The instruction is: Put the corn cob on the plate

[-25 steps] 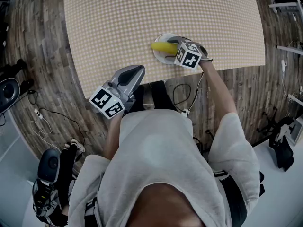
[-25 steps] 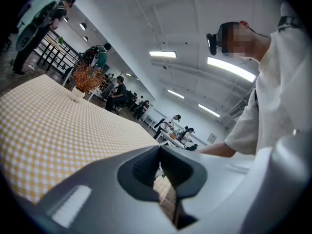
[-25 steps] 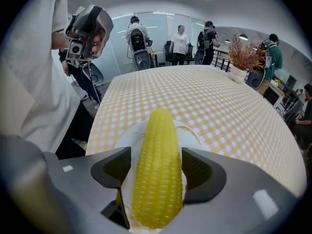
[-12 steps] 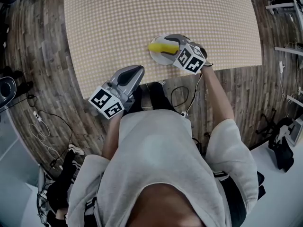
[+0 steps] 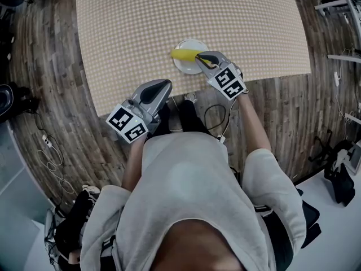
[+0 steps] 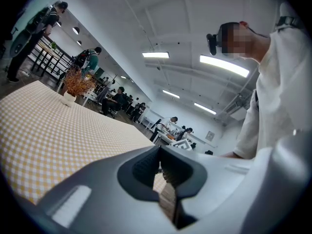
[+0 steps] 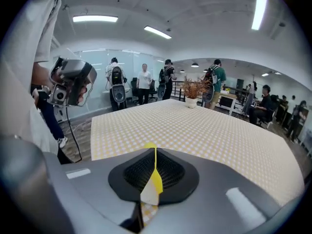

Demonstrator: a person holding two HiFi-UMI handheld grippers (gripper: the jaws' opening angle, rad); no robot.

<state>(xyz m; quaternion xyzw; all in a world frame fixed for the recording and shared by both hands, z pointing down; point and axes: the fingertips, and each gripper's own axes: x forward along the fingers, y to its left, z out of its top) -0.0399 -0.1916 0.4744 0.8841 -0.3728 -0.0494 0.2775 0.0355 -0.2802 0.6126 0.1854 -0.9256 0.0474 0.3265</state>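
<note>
A yellow corn cob (image 5: 183, 54) lies across the left side of a small white plate (image 5: 189, 66) near the table's front edge. My right gripper (image 5: 202, 57) hovers over the plate's right side, just right of the cob. Its jaws are closing to a thin slit with nothing between them. In the right gripper view (image 7: 154, 172) the cob (image 7: 156, 180) and plate (image 7: 147, 195) show through that slit, below. My left gripper (image 5: 162, 84) stays shut and empty at the table's near edge; in its own view (image 6: 160, 165) the jaws meet over the checked cloth.
A beige checked cloth (image 5: 169, 16) covers the table, which ends just before the grippers; wooden floor with cables (image 5: 217, 114) lies beyond. A potted dried plant (image 7: 194, 89) stands at the table's far end. People stand and sit in the room behind.
The right gripper has let go of the cob, lifted off the plate toward the person, and brought its jaws together. The cob stays on the plate. The left gripper barely moved.
</note>
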